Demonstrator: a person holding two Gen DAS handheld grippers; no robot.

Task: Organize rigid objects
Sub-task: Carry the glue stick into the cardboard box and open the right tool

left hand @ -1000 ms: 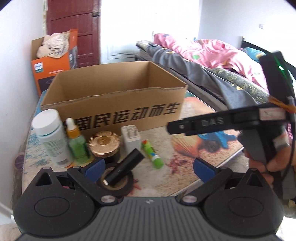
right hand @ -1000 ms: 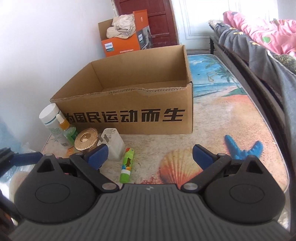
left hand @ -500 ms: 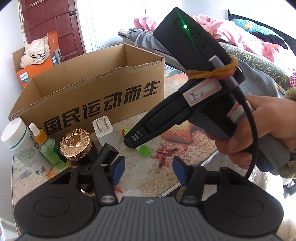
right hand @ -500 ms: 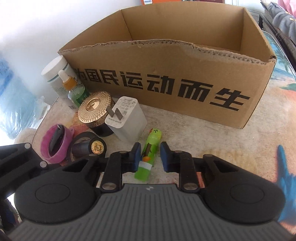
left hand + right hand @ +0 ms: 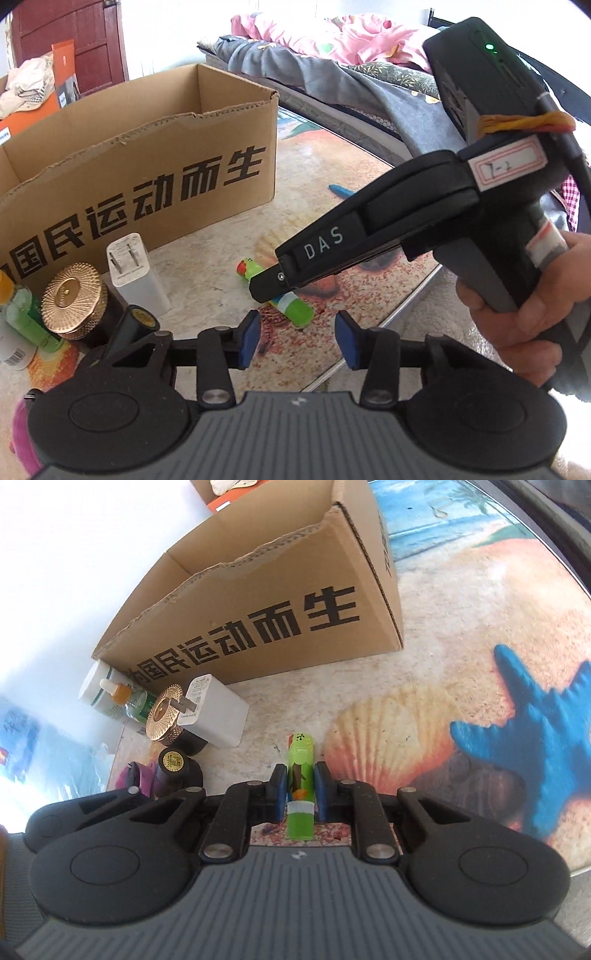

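Grasp step on the green glue stick (image 5: 301,771); my right gripper (image 5: 300,788) has its blue pads pinched on the stick's barrel, one each side, cap end poking back toward the palm, printed end sticking out ahead of the fingertips; stick looks to be lying on the printed mat (image 5: 461,686), not lifted yet. My left gripper (image 5: 295,338) has just been closing, nothing between the pads, gap part-way; its fingers hover short of the stick, with the right tool's nose crossing just ahead of them. Cardboard box (image 5: 258,602) sits ahead of the right fingertips, open top, well beyond the stick; white charger (image 5: 212,712), gold-lidded jar (image 5: 164,710) and dropper bottle (image 5: 123,698) cluster off to the left of the fingers, against the box front. Next, I reckon: lift straight up, clear the torn front rim, carry over the opening, release; grip sits near the cap end, so the stick may pivot; left tool should back off to avoid a clash.
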